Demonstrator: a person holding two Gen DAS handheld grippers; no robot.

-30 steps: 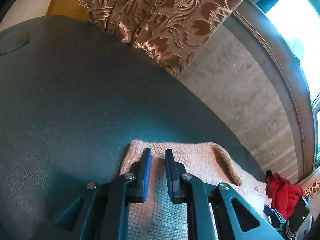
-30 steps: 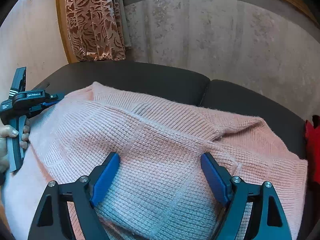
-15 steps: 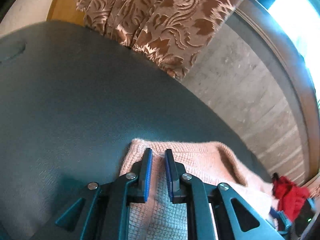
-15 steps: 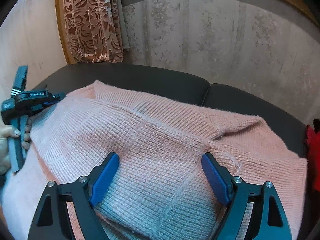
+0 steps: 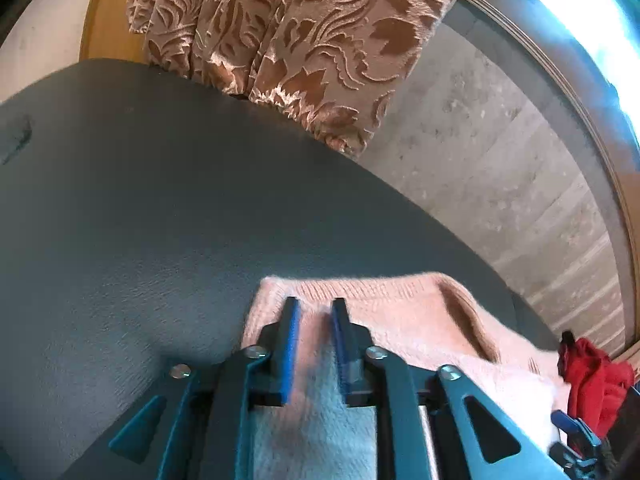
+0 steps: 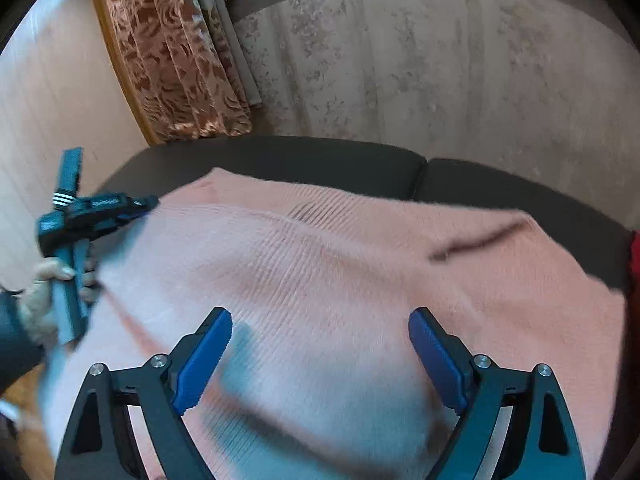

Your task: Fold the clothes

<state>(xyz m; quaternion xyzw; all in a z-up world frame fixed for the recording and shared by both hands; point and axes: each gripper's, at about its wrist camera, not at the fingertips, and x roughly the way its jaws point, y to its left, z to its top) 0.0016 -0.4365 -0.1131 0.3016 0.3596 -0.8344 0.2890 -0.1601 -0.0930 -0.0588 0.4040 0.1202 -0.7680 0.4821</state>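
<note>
A pink knitted sweater (image 6: 328, 280) lies spread over a dark padded couch (image 6: 280, 156). My right gripper (image 6: 320, 344) is open, jaws wide apart, hovering over the middle of the sweater. My left gripper (image 5: 314, 312) has its jaws close together, pinching a fold of the sweater (image 5: 400, 320) near its ribbed edge. The left gripper also shows in the right wrist view (image 6: 100, 212) at the sweater's left edge, held by a hand.
A patterned brown curtain (image 5: 304, 40) hangs behind the couch (image 5: 140, 208), by a grey stone wall (image 6: 440, 72). A red garment (image 5: 592, 380) lies at the couch's right end. A bright window is at the upper right in the left wrist view.
The right gripper has lifted and pulled back a little over the sweater. The left gripper has kept its hold and shifted slightly. The sweater's right part now looks flatter.
</note>
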